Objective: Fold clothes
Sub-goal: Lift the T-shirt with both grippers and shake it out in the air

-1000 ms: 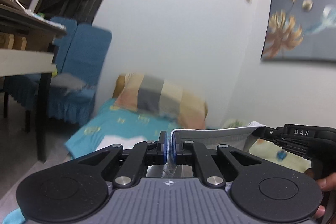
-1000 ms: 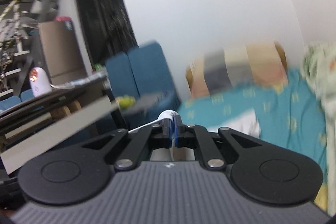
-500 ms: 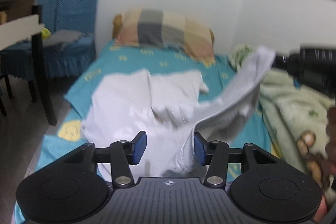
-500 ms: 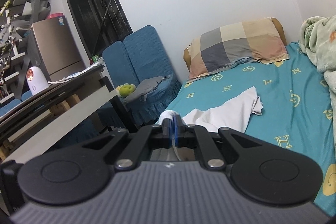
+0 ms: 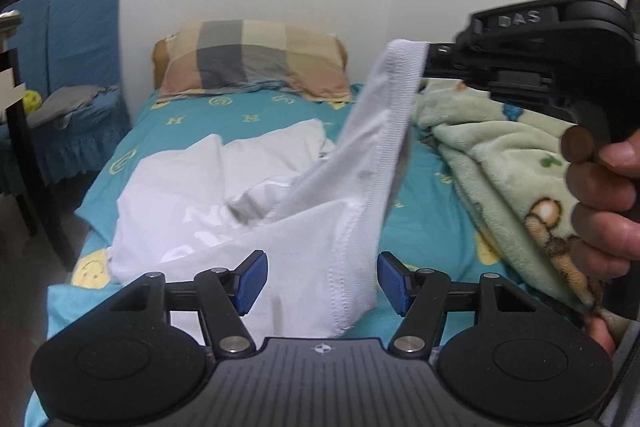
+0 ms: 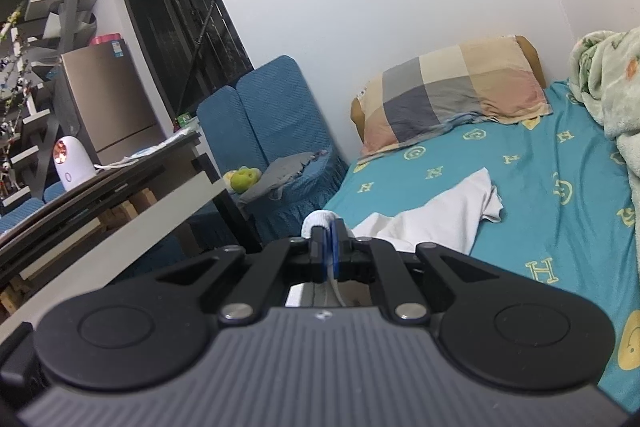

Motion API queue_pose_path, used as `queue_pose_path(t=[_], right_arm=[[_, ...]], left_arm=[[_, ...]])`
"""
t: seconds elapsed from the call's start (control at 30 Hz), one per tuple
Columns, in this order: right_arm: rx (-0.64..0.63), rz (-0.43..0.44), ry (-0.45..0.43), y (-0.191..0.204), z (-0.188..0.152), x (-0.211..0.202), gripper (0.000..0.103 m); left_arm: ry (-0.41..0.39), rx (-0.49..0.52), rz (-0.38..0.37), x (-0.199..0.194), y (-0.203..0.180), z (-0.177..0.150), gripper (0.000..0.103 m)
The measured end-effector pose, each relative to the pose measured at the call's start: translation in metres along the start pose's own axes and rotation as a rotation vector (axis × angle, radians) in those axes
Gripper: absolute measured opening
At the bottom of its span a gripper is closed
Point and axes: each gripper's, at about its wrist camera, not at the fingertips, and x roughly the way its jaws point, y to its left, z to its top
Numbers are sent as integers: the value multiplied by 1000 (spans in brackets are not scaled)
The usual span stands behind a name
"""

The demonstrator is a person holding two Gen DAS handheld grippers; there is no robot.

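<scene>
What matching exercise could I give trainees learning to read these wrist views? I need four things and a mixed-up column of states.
Things:
1. left gripper
2. right gripper
3. white T-shirt
4. checked pillow

States:
A. leaning against the wall at the head of the bed
B. open, clamping nothing
C. shut on the ribbed collar
D. partly lifted, the rest lying on the teal sheet

Pairs: 1-B, 2-C, 3-D, 4-A
</scene>
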Motion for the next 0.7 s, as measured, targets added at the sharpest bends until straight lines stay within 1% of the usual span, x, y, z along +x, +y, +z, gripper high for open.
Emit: queue_pose_path(t=[0.07, 0.13, 0.2, 0.33, 0.47, 0.57, 0.7], right_arm=[[-3, 4, -1, 2, 0, -1, 6], [2, 13, 0, 2, 0, -1, 6], [2, 27, 2, 4, -1, -1, 6], [-21, 38, -4, 12, -3, -3, 6], [-12, 30, -39, 11, -1, -8, 6], [-2, 7, -60, 8, -1, -11, 6], [-11, -43, -81, 3, -4, -12, 6]], left_arm=[[5, -4, 26, 4, -1, 0, 67], [9, -8, 52, 8, -2, -1, 73], [14, -12, 78, 11, -3, -1, 75], [23, -21, 129, 19, -5, -2, 74], [33, -34, 184, 26, -6, -2, 73], [43, -97, 263, 26, 9, -2, 74], [10, -177, 362, 16, 27, 4, 73]])
